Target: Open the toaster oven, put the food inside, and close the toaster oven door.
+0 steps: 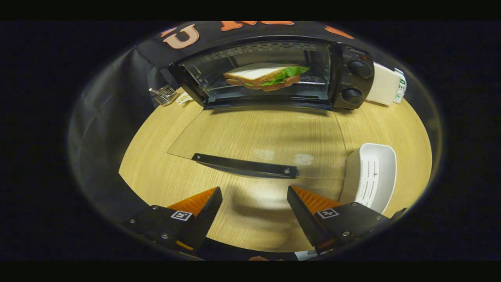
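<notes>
Nearest, gripper (254,203) with fingers spread apart and holding nothing, just ahead the glass door (266,137) lying flat open on the wooden table (156,172) (handle (244,165) toward the fingers), white tray (372,176) beside it, beyond, sandwich (264,75) inside the toaster oven (340,74)

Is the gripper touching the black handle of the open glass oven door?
Apart. In the gripper view, the open gripper sits short of the black handle; bare wooden table shows between them.

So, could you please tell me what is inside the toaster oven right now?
A sandwich sits inside the open toaster oven; what supports it is unclear. The hand-held gripper is open and empty.
</notes>
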{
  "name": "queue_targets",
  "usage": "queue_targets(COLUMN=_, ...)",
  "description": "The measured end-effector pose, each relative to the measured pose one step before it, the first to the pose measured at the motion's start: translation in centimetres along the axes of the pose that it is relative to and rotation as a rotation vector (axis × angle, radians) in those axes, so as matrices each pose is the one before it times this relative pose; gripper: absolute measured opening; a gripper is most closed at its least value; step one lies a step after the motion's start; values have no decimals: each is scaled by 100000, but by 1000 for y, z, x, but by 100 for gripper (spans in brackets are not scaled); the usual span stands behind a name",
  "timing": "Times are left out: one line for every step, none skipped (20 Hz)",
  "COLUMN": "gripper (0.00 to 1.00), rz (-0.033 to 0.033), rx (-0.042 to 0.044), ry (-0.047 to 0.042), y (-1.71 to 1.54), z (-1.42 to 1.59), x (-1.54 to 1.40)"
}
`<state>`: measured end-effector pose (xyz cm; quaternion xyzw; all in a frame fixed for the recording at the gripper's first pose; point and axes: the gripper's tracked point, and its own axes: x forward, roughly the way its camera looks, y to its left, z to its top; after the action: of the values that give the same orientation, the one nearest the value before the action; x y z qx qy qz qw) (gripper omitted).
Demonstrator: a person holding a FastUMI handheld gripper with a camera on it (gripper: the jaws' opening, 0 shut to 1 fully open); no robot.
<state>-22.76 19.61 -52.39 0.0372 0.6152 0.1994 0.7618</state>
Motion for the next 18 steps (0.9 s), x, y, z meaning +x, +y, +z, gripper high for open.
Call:
queue_targets(gripper=99, rz=369, rx=-42, ry=1068, y=266, z=-28, x=384)
queue_targets(gripper=99, rz=-277, rx=-415, ry=417, y=193, z=235, x=433)
queue_targets(gripper=99, rz=26, rx=-690, ry=-1666, y=182, z=704, x=281)
queue_targets(gripper=99, rz=-1537, rx=103, ry=-91, y=-30, z=187, x=271)
queue_targets(gripper=99, rz=-172, rx=306, ry=1647, y=133, z=38, x=-358)
queue_targets(gripper=99, rz=-266, rx=364, ry=-620, y=-2, z=329, x=-50)
queue_targets(gripper=99, rz=288, rx=170, ry=-1238, y=261, z=399, x=-406)
queue_targets(gripper=99, rz=309, rx=245, ry=-1459, y=120, z=480, x=-390)
queue_targets(gripper=99, rz=406, rx=381, ry=-1983, y=145, z=532, x=-453)
queue_targets(gripper=99, rz=240, rx=368, ry=-852, y=65, z=471, x=-190)
queue_targets(gripper=99, rz=237, rx=963, ry=-1076, y=-157, z=286, x=13)
queue_targets(gripper=99, rz=361, rx=1505, ry=-467, y=149, z=520, x=-49)
queue_targets(gripper=99, rz=916, rx=1049, ry=-134, y=281, z=309, x=-142)
queue_targets(gripper=99, rz=-7, rx=106, ry=-1574, y=153, z=666, x=-42)
queue_targets(gripper=99, rz=-319, rx=-821, ry=-1481, y=-4, z=631, x=-9)
queue_targets(gripper=99, rz=-1033, rx=-961, ry=-1827, y=19, z=792, x=-145)
queue_targets(gripper=99, rz=-404, rx=-1220, ry=-1786, y=106, z=680, x=-205)
queue_targets(gripper=99, rz=-759, rx=-800, ry=-1601, y=-76, z=751, x=-244)
